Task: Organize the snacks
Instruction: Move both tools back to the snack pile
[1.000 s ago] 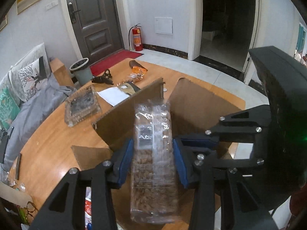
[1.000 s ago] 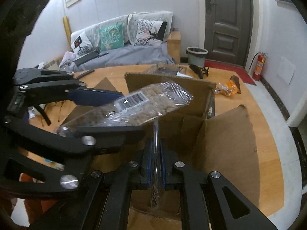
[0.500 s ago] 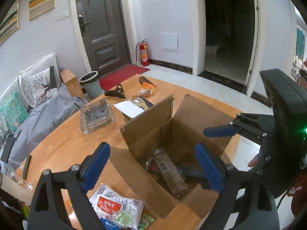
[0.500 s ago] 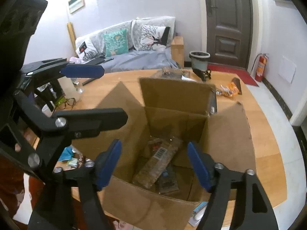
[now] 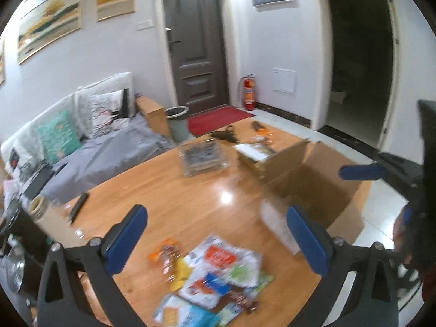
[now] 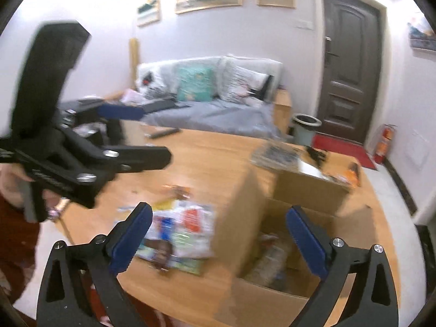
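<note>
Both grippers are empty and their jaws stand wide apart, released. The left gripper [image 5: 216, 241] hangs above the near part of the worktop [image 5: 174, 190], and the pile of snack packets [image 5: 215, 280] lies directly below and just in front of its jaws, near the close edge. The cardboard box [image 5: 313, 185] stands open to the right of this pile, just beside it, with its flaps up. In the right wrist view, the right gripper [image 6: 218, 235] is over the near left wall of the cardboard box [image 6: 305, 190], so the packets [image 6: 179, 234] lie to its left, partly under its left finger. Something is already inside the box, but it is too blurred to name.

I judge that the left gripper is the nearer one for the next pick, because the pile sits between its fingers, while the right gripper is nearer to the box. The packets overlap at mixed angles, so no single long axis is clear; the top white and red packet seems to run from near left to far right. The jaws should probably close across its shorter side.
</note>
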`<move>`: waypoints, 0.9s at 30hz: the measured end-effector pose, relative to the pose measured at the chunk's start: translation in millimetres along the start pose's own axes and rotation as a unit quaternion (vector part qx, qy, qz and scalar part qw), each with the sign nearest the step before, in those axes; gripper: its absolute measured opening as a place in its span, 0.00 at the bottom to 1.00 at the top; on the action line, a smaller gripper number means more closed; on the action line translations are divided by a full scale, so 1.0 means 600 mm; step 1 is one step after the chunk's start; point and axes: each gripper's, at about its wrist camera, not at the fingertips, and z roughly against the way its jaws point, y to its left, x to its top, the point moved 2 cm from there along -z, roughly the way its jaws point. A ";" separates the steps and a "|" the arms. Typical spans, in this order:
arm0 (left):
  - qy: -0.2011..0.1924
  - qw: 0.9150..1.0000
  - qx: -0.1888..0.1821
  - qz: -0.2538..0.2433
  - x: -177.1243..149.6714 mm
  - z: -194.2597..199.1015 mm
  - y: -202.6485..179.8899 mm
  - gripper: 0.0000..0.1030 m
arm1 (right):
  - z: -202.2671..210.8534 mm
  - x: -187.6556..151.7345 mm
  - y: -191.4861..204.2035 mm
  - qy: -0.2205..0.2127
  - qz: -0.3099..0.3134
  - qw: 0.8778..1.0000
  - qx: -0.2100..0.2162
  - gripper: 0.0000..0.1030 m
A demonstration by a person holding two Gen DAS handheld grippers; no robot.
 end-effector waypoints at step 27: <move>0.176 0.970 0.004 0.167 -0.328 -0.147 0.099 0.98 | -0.293 -0.207 0.146 0.142 -0.019 0.988 0.052 0.28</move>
